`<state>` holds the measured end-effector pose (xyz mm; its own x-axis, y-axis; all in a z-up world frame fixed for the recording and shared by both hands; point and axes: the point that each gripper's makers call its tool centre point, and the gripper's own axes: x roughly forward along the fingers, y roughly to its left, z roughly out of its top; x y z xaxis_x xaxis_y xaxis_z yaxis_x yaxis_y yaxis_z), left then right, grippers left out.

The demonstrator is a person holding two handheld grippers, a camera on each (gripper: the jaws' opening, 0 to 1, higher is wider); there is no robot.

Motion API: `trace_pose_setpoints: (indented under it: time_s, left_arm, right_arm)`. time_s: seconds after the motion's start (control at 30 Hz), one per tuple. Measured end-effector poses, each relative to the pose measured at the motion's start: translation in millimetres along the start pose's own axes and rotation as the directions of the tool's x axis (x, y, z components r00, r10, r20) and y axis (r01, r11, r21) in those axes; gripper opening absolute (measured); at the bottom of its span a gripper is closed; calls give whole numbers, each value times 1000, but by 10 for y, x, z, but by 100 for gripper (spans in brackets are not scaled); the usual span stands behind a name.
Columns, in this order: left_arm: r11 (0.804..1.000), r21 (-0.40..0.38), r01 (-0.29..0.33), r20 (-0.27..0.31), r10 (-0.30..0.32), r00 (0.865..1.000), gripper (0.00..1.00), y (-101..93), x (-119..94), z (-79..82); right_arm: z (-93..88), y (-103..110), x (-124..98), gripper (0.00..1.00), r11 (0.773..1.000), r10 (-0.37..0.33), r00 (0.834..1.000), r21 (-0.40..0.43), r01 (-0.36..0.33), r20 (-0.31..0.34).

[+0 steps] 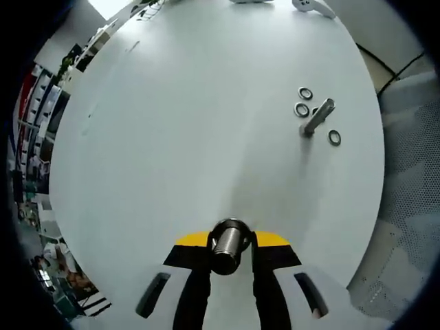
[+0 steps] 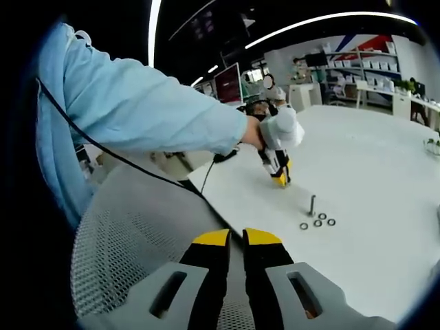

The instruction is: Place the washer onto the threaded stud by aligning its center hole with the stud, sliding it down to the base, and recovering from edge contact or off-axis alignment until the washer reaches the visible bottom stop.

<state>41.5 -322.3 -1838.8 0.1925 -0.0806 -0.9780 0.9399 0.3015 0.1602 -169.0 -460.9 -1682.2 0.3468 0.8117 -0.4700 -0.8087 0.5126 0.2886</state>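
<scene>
A short threaded metal stud [image 1: 229, 245] is clamped between the yellow-tipped jaws of my left gripper [image 1: 230, 240], low over the white table [image 1: 172, 137]. Farther off, a second threaded stud [image 1: 316, 117] stands upright on the table with dark ring washers [image 1: 301, 109] lying loose around its foot. In the right gripper view that stud [image 2: 312, 205] and several washers [image 2: 317, 223] sit on the table [image 2: 385, 165]. The left gripper [image 2: 280, 172], held by a gloved hand, hovers just behind them. My right gripper [image 2: 238, 237] is shut on nothing, well back from the table's edge.
A grey mesh chair back [image 2: 137, 227] lies between my right gripper and the table; the mesh chair [image 1: 412, 172] also borders the table's right rim. A person's light-blue sleeve [image 2: 137, 103] with a black cable crosses the upper left. Shelving [image 2: 371, 69] stands beyond the table.
</scene>
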Motion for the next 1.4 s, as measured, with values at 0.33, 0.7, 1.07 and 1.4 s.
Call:
trace_pose_setpoints:
  time_s: [0.33,0.7,1.07,1.4]
  left_arm:
    - [997,-61,-46,95,51,994,34,63,-226,38]
    - [982,-171,-76,244,117,963,33,-44,-880,69]
    - [956,-274,-106,434,221,874,32,-448,-1855,-35]
    - [829,-556,-52,565,423,709,30,-761,-2634,-438]
  right_arm:
    - [-7,7,3,10,1000,3,1000,3,-3,-4]
    - [-11,33,7,10,1000,18,1000,-1,-18,-8]
    - [-45,55,11,10,1000,30,999,6,-30,-30]
    - [-80,56,9,11,999,31,998,33,-29,-46]
